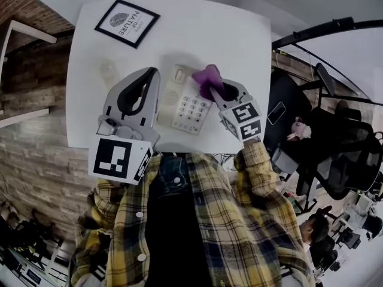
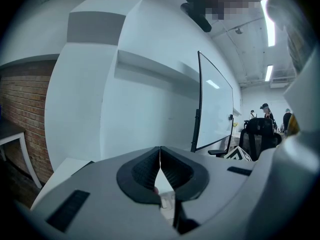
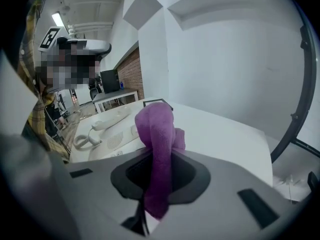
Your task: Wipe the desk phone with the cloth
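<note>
At the far left corner of the white surface (image 1: 239,40) a framed print (image 1: 127,23) lies well apart from the work, clear of any wiping. Next comes the left tool (image 1: 152,72), stretched along the left side of the desk phone (image 1: 187,103), over the place where the handset (image 3: 106,120) rests. Its own view shows the left tool (image 2: 160,164) with its jaws brought together at the tips and nothing between them. Held there, it looks meant to steady the phone so the body does not slide under the wiping. Whether it actually presses on the handset cannot be told.

The phone sits near the middle of the surface, just in front of the person, with its keypad (image 1: 191,111) bare and within reach. To the right, the right tool (image 1: 216,90) is clamped on the purple cloth (image 1: 208,78), which bunches out past the tips over the phone's upper right corner. The right gripper view shows the cloth (image 3: 156,149) pinched through its middle, with a thick fold standing up beyond the jaws. That way soft fabric, not hard plastic, would meet the phone. Wiping seems to be at an early stage, at that corner. Office chairs (image 1: 335,148) stand off the surface at the far right.
</note>
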The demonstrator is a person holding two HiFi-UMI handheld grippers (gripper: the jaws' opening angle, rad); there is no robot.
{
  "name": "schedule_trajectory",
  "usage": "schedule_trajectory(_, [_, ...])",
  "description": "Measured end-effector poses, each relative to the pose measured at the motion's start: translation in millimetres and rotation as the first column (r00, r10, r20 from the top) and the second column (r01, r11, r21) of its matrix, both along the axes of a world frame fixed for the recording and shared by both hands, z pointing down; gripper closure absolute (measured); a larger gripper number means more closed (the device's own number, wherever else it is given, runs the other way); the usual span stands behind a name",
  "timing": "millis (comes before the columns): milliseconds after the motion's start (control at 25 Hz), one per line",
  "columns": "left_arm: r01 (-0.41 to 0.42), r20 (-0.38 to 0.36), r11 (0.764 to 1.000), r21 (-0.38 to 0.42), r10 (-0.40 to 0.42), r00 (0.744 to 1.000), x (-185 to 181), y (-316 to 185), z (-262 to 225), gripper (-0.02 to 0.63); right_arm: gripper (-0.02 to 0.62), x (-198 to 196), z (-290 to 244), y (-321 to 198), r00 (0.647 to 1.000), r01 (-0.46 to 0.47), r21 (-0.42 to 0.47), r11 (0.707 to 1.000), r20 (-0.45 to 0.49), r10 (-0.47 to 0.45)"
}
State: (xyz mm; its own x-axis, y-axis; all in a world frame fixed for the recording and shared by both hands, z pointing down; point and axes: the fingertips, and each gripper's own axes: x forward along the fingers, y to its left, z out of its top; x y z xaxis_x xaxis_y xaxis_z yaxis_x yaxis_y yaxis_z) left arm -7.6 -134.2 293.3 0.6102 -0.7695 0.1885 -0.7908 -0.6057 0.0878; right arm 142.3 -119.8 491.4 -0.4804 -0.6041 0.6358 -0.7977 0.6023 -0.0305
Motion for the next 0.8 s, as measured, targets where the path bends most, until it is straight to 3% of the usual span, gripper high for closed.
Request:
schedule_trajectory(360, [-0.028,0.002,1.0,-0.004,0.028,1.0,6,8,2,0.589,0.531,-20,11,33,0.999,0.036,-0.036,0.999,0.015,-0.036])
schedule_trajectory(800, [-0.085,0.006,0.996,-0.011,0.085,0.996,17,19,5,0.589,0.531,-34,20,69,0.997,0.018,-0.078,0.997,0.071,-0.012])
